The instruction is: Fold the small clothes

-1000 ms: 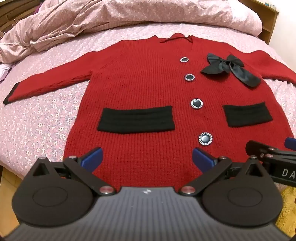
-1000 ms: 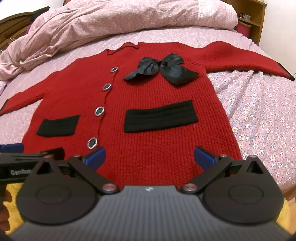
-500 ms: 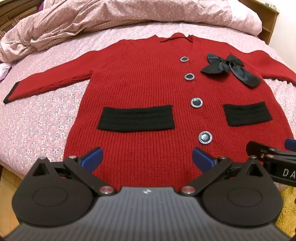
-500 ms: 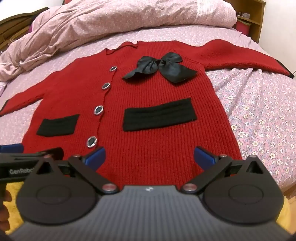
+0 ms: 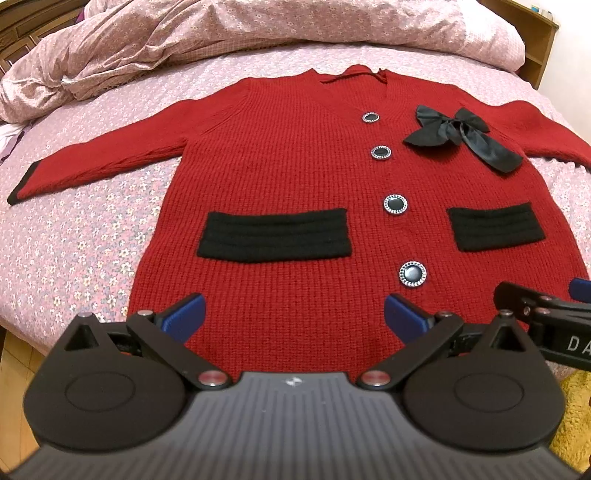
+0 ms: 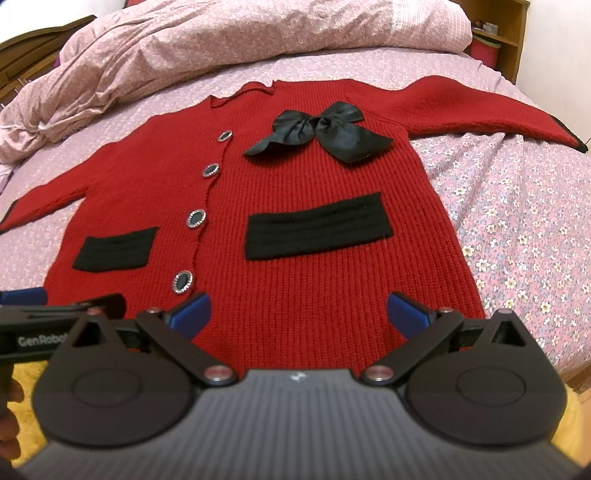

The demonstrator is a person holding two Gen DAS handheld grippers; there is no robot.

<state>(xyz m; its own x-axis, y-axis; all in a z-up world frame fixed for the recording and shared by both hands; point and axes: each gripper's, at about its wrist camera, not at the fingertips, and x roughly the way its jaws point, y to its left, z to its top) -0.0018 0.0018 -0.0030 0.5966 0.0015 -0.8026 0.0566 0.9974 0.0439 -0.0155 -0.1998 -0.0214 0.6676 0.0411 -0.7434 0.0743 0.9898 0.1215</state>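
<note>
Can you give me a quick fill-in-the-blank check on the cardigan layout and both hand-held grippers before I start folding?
1. The red knitted cardigan lies flat with ____ round dark buttons down its front.
2. The black satin bow sits on the chest above the black ____.
3. The left hand-held gripper and right hand-held gripper both have jaws that are ____.
4. Both sleeves are spread ____ on the pink floral bedsheet.

Missing words: four; pocket; open; outward

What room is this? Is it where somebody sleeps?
Most likely a bedroom. The red cardigan lies spread flat on a bed with a pink flowered sheet, a rumpled duvet is heaped at the far end, and a wooden shelf unit stands beside it.
</note>
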